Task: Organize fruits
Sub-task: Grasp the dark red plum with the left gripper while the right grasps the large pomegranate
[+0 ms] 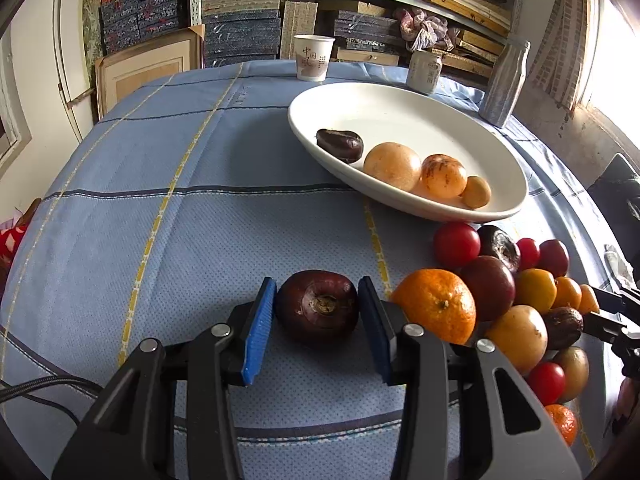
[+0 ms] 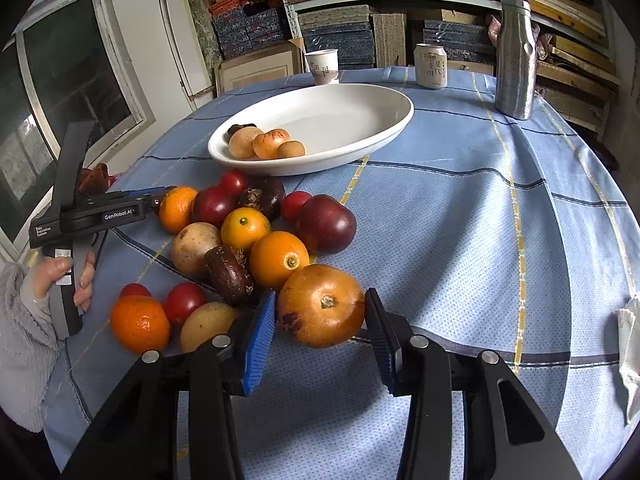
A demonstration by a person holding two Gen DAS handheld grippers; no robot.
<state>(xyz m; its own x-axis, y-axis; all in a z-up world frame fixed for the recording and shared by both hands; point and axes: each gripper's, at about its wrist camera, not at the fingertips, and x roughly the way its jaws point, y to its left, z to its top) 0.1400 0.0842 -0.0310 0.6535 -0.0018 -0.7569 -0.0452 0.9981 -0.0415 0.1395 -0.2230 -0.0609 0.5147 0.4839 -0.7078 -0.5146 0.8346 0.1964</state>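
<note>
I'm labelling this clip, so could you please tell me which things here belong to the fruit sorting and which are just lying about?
Belongs to the job:
- dark fruit between the left gripper's pads
- orange-brown fruit in the right gripper
- fruit pile
- white dish

Lying about:
- paper cup
- can
- metal bottle

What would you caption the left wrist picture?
Left tongs closed around a dark purple fruit, white dish beyond.
</note>
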